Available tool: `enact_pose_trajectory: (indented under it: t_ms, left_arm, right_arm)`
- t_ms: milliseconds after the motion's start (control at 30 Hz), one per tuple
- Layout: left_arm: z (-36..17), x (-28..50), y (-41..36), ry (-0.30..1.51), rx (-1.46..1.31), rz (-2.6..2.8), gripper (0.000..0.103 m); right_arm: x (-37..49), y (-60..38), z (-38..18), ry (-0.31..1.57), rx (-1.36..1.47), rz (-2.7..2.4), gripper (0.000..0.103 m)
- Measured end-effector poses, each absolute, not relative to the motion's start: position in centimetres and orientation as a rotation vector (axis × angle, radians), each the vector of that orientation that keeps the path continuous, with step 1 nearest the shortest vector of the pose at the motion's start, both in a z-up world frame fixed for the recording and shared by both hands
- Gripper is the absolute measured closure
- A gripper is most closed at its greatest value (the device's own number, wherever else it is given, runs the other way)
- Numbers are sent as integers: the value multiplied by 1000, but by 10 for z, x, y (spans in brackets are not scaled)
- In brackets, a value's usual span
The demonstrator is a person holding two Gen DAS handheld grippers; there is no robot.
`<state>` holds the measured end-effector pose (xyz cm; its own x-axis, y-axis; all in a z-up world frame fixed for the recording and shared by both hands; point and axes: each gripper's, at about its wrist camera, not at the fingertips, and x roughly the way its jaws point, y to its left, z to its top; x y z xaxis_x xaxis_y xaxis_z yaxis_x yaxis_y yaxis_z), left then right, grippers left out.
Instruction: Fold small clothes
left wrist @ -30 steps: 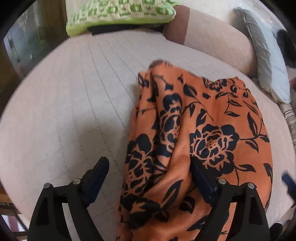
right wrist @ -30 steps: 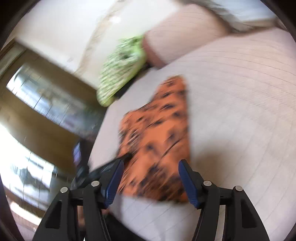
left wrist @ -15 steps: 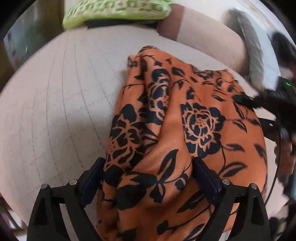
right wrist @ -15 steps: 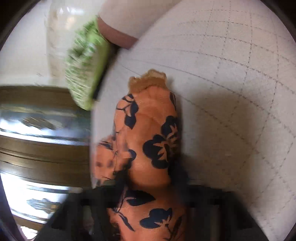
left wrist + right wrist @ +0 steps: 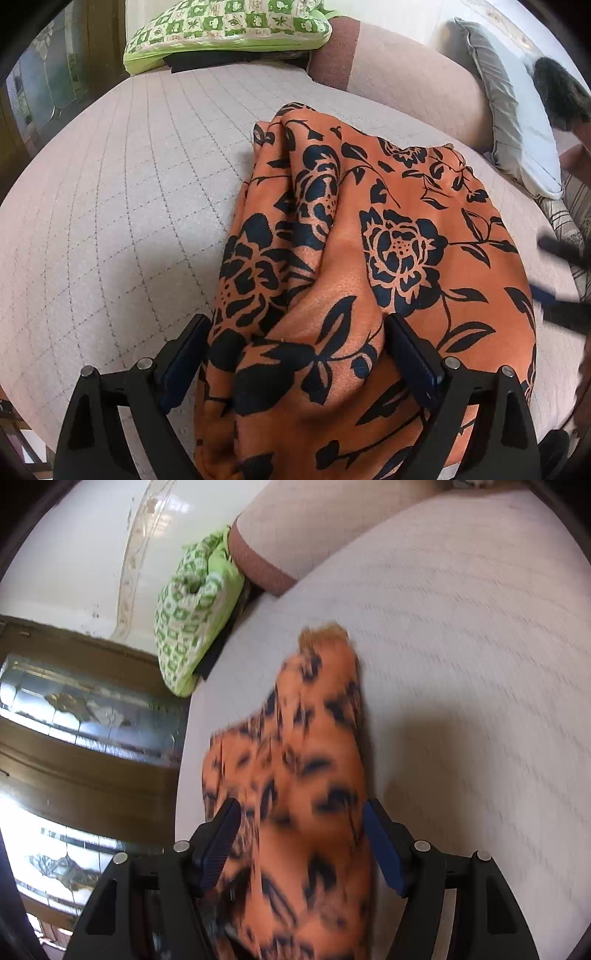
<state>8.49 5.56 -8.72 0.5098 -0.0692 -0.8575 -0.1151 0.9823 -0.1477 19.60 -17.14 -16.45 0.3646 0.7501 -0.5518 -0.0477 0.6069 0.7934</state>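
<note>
While the quilted sofa seat (image 5: 110,206) fills most of the room's view, the orange flowered cloth (image 5: 369,258) lies bunched on it, well clear of the green checked pillow (image 5: 229,29). The left gripper (image 5: 295,354) and the right gripper (image 5: 299,834) each straddle the cloth, fingers spread apart.

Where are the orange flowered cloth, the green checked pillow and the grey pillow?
orange flowered cloth (image 5: 402,243), left wrist view, on the big black flower near its middle.
green checked pillow (image 5: 229,29), left wrist view, on its patterned top face.
grey pillow (image 5: 517,125), left wrist view, on its pale front face.
</note>
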Motion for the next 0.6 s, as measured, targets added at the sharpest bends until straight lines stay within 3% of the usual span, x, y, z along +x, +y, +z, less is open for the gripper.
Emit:
enact_pose_trajectory:
  t_ms: [167,267,333,400,467,500,600]
  left_arm:
    - [-91,83,63,1027,-194,27,8]
    - [-93,84,61,1022,-195,24,8]
    - [-91,82,62,1021,-202,24,8]
    - [-91,83,61,1023,-201,26,8]
    - [-91,83,59,1030,-205,16,8]
    - [-91,83,57,1022,-193,22,8]
    - [-89,83,57,1017,-194,24,8]
  right_arm:
    - [169,-154,-193,1180,679,607,32]
    - [164,-146,-191,1176,628,601,58]
    - [156,-136,-168,1124,511,573,65]
    - [146,-125,-146,1072,407,550,65]
    - [151,-116,-160,1102,322,497,65]
    - [157,-116,-173,1152,335,473,59]
    - [158,-136,-178,1165,530,485,53]
